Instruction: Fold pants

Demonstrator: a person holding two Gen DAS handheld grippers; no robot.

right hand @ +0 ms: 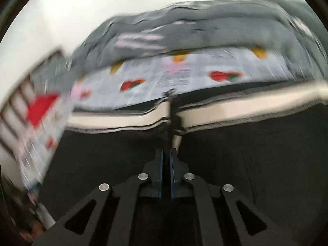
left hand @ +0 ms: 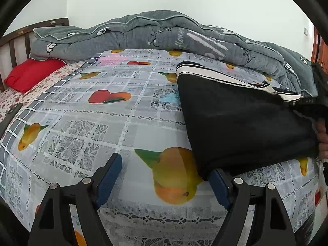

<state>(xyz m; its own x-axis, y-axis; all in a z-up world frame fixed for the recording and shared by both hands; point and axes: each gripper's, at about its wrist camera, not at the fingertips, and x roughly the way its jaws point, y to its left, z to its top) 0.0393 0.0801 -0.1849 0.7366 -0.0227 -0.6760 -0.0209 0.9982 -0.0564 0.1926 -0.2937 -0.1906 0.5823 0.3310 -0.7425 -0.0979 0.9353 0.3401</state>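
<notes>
The black pants (left hand: pixel 242 121) with a white side stripe hang folded at the right, lifted above the bed. A corner of them drapes over my left gripper's right finger. My left gripper (left hand: pixel 164 176) is open, with blue pads, low over the fruit-print cloth (left hand: pixel 106 123). In the blurred right wrist view, my right gripper (right hand: pixel 167 153) is shut on the black pants (right hand: pixel 256 164) just below the white stripe (right hand: pixel 127 121).
A rolled grey quilt (left hand: pixel 164 32) lies along the far side of the bed. A red pillow (left hand: pixel 30 73) sits at the far left by the wooden headboard (left hand: pixel 18 34). A hand (left hand: pixel 322 141) shows at the right edge.
</notes>
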